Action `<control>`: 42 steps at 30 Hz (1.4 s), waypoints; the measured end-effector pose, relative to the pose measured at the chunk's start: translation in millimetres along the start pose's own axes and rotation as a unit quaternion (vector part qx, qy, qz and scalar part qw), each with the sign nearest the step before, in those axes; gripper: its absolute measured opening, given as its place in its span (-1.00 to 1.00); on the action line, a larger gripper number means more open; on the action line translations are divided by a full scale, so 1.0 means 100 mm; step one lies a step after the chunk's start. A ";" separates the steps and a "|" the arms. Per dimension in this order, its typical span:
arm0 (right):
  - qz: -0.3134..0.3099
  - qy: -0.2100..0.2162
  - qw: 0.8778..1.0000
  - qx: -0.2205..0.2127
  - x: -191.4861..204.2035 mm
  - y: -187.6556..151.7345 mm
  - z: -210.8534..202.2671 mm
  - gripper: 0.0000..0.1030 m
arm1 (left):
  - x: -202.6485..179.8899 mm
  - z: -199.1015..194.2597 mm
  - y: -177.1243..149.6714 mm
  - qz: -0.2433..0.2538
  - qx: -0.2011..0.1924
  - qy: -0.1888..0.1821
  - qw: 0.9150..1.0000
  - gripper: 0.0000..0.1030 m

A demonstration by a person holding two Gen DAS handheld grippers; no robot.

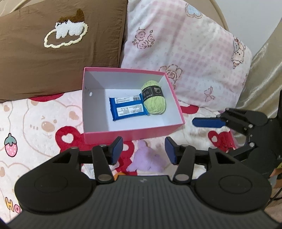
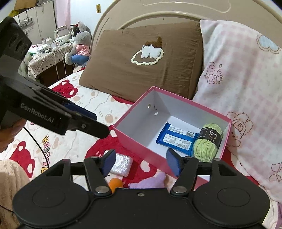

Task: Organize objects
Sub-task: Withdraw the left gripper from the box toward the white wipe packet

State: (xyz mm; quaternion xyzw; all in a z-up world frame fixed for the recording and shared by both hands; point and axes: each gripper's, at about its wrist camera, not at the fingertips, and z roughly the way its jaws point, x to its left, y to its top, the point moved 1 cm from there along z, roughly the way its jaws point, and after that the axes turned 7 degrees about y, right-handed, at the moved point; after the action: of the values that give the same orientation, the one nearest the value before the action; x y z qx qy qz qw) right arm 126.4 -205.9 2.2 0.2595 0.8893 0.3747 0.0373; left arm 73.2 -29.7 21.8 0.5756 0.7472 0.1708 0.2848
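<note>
An open pink box [image 1: 126, 135] with a white inside lies on the bedspread in front of two pillows. A blue snack packet [image 1: 126, 109] and a ball of green yarn [image 1: 154, 98] lie in it, side by side. My left gripper [image 1: 143, 148] hovers just short of the box's near wall, open, with nothing between its pads; a purple plush toy [image 1: 146, 160] lies on the bed below it. My right gripper [image 2: 141, 158] is open and empty too, near the box's [image 2: 134, 139] corner. Below it lie a white wrapped packet [image 2: 121, 163], an orange ball [image 2: 115, 183] and the plush [image 2: 151, 181].
A brown pillow [image 1: 52, 52] and a pink checked pillow [image 1: 185, 52] lean against the headboard [image 2: 158, 14] behind the box. The bedspread [image 1: 35, 123] has a red and white bear print. A cluttered side table with a plush doll [image 2: 79, 45] stands left of the bed.
</note>
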 end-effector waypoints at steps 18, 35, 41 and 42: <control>-0.066 0.054 0.996 0.018 0.36 -0.24 0.04 0.55 | 0.31 0.21 -0.50 -0.017 0.042 0.006 0.999 0.24; -0.045 0.132 0.985 0.098 0.64 -0.57 0.74 0.55 | 0.75 0.72 -1.01 -0.050 0.122 0.012 0.991 0.33; -0.024 0.146 0.982 0.121 0.68 -0.69 0.99 0.55 | 0.88 0.88 -1.18 -0.057 0.140 0.022 0.988 0.33; -0.020 0.148 0.981 0.125 0.68 -0.71 1.03 0.55 | 0.89 0.89 -1.20 -0.056 0.141 0.025 0.988 0.33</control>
State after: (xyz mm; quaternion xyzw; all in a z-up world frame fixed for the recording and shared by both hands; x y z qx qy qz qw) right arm 63.5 -147.5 -111.3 0.1862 0.9298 0.2939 -0.1199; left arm 21.8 15.9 -137.9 0.5624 0.8019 0.0619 0.1918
